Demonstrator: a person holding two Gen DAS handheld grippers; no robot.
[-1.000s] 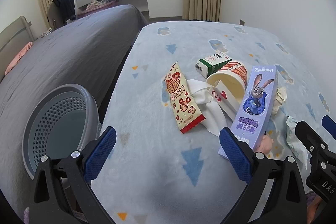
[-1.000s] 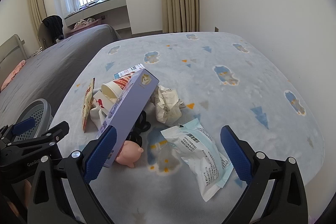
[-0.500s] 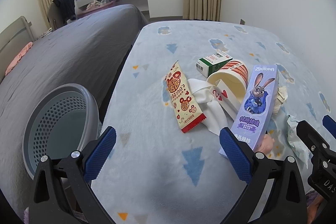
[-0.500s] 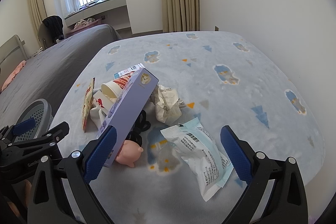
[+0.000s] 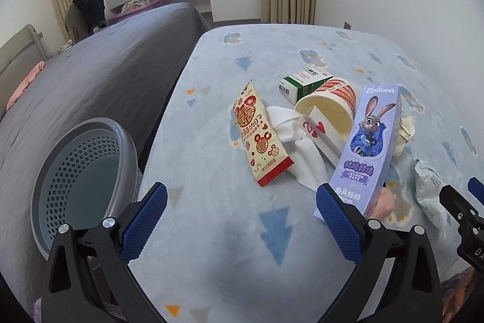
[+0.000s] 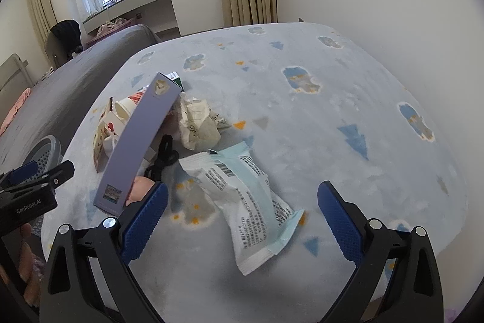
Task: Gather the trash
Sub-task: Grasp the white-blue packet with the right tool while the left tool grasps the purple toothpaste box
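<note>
Trash lies on a light blue blanket (image 5: 230,232): a red-and-cream snack wrapper (image 5: 260,138), a white cloth (image 5: 299,147), a paper cup (image 5: 329,108) on its side, a green-and-white box (image 5: 302,80), a purple Zootopia box (image 5: 369,147), crumpled paper (image 6: 196,123) and a white-and-teal packet (image 6: 248,199). My left gripper (image 5: 242,220) is open and empty, near the wrapper. My right gripper (image 6: 242,220) is open and empty, just above the packet.
A grey perforated basket (image 5: 78,183) stands at the blanket's left edge, beside a grey bed (image 5: 99,74). A black hair tie (image 6: 165,156) and a pink toy (image 5: 384,202) lie by the purple box. A white wall runs along the right.
My right gripper has moved forward and down toward the packet. My left gripper has barely moved.
</note>
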